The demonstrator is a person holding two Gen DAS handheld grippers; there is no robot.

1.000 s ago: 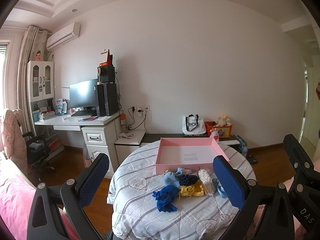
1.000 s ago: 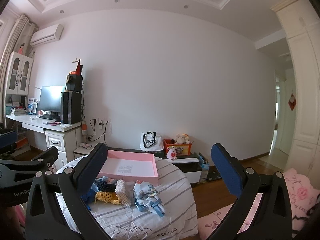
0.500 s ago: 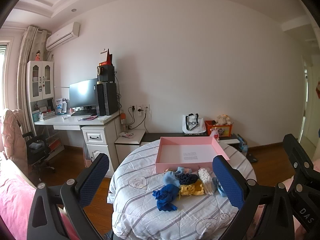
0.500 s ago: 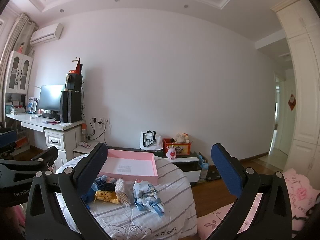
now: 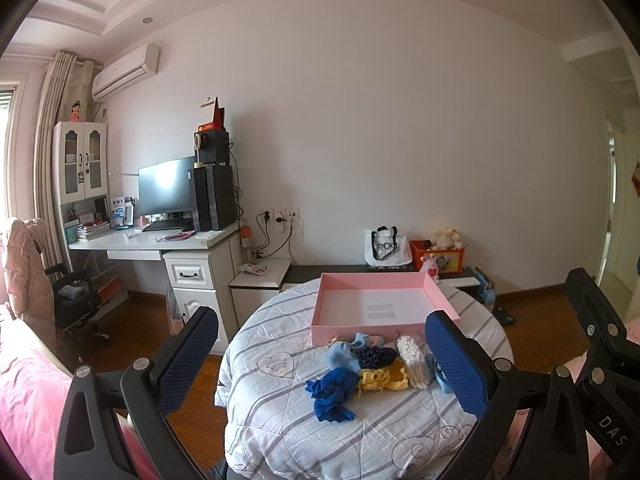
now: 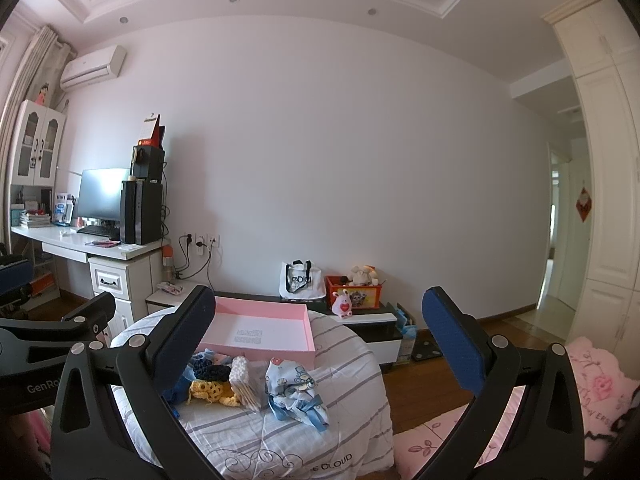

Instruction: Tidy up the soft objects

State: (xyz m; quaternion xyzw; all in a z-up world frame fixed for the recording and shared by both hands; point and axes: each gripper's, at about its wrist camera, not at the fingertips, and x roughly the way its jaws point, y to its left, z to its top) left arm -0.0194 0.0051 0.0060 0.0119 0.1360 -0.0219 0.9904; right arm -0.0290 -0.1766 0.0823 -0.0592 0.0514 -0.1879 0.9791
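**Soft pile waits in front of the pink tray, both tools spread wide**

At far left a pink padded jacket draped over a black office chair [image 5: 28,272] is cut by the frame edge, and the white desk with a dark monitor [image 5: 168,188] stands behind it.

The left hand-held gripper [image 5: 322,364] hangs released above the near edge of the round worktop under a white quilted cover with grey stripes [image 5: 272,416], holding nothing; its blue-padded fingers [image 5: 188,360] are set well apart. Between them lies the heap of soft things: a crumpled royal-blue knitted cloth [image 5: 332,396] nearest the camera, a pale blue sock-like piece [image 5: 340,356] behind it, a navy crocheted piece [image 5: 376,356] and a yellow crocheted piece [image 5: 382,378] touching one another, then a clear pack of white cotton swabs [image 5: 412,362] just beside them. The right finger hides whatever lies further right in this view; only a sliver of pale blue shows.

Behind the heap, nearly touching it, sits the shallow pink cardboard tray with a white floor [image 5: 320,304], with only a small printed label inside, too small to read.

In the right wrist view the right hand-held gripper [image 6: 316,340] is likewise released and empty. Its left finger covers the left part of the heap. A light blue cartoon-print baby garment [image 6: 296,392] lies at the right end of the pile, its details hard to make out. A pink floral bedspread [image 6: 600,392] is cut off at far right.
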